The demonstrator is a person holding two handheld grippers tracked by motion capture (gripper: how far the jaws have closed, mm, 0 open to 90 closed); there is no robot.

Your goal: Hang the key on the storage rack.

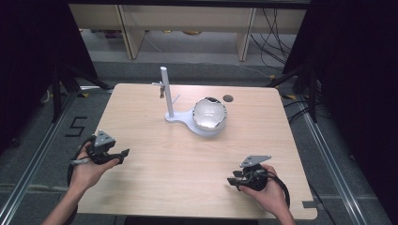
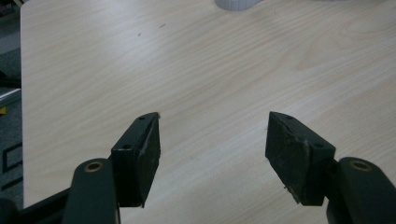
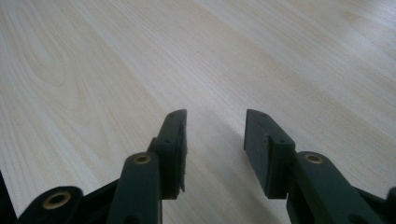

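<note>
Seen from the high view: a pale wood-grain desk (image 1: 155, 136) carrying, toward its far middle, a white plastic stand with an upright white post (image 1: 167, 91) and a round base, and on that base a shiny silver-and-white dome-shaped object (image 1: 210, 114), well apart from both hands. Held low near the desk's near-left edge, the left gripper (image 1: 123, 153), jaws spread wide and gripping nothing, aimed inward across the bare wood; judged a ready pose, opened in advance for a reach toward the stand. Held near the near-right corner, the right gripper (image 1: 233, 180), jaws parted more narrowly and likewise empty, angled leftward, just above the surface. In the left gripper view, black jaws standing far apart over plain grain, with the white base's edge (image 2: 236, 4) peeking at the top. In the right gripper view, a smaller gap between the jaws and bare desk beyond. Probably placed at opposite near corners to keep the middle free and leave both approaches open. No contact yet with the dome or its stand.
</note>
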